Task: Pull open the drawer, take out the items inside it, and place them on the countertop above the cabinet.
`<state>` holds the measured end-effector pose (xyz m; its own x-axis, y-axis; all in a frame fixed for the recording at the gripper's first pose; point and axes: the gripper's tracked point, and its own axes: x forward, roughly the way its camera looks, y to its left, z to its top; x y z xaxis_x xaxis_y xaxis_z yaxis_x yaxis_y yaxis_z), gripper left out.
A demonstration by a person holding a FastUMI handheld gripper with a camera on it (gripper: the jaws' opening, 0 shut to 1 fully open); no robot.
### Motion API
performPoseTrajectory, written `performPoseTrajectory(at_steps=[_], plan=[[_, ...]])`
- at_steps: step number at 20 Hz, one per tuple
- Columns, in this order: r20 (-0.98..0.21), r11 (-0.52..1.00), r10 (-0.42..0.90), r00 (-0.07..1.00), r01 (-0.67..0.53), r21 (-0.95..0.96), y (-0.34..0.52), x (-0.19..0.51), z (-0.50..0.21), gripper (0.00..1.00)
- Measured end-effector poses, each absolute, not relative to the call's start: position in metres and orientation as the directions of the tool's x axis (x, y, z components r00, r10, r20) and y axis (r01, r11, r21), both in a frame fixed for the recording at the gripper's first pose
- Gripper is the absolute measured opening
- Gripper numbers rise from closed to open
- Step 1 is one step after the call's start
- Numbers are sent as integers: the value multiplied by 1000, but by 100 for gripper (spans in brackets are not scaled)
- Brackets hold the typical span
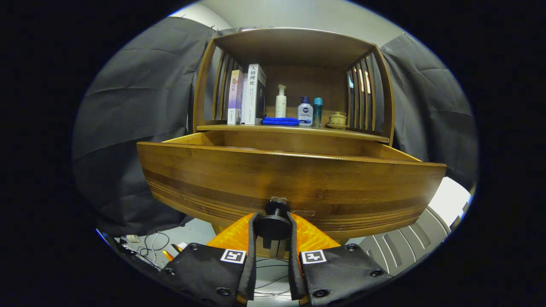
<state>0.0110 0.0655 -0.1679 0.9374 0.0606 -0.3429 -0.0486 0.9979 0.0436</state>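
The drawer (294,181) front is honey-brown wood with darker horizontal bands and fine grain lines along its lower edge. Its knob (275,221) is black, and both fingers of the gripper (273,238) press on it from either side. Each finger mount carries a black-and-white square marker (233,256).

Beyond the drawer, the countertop (294,128) and the cabinet walls are the same brown wood. On it stand:
- a white book (254,94) with dark characters;
- a lilac-and-white box (235,97);
- a white pump bottle (280,101);
- a folded bright blue cloth (280,121);
- a white bottle with a blue cap (305,111);
- a teal tube (318,111);
- a pale yellow lidded cup (338,119).
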Motion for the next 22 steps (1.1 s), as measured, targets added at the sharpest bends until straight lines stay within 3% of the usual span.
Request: performPoseTrajectory(at_steps=[3,13,22], plan=[[-336,998,62,940,-49,47,66,11,-167,33],[-194,991,128,973,-120,51,85,10,-102,100],[-91,986,-9,996,24,162,52,42,-16,99]])
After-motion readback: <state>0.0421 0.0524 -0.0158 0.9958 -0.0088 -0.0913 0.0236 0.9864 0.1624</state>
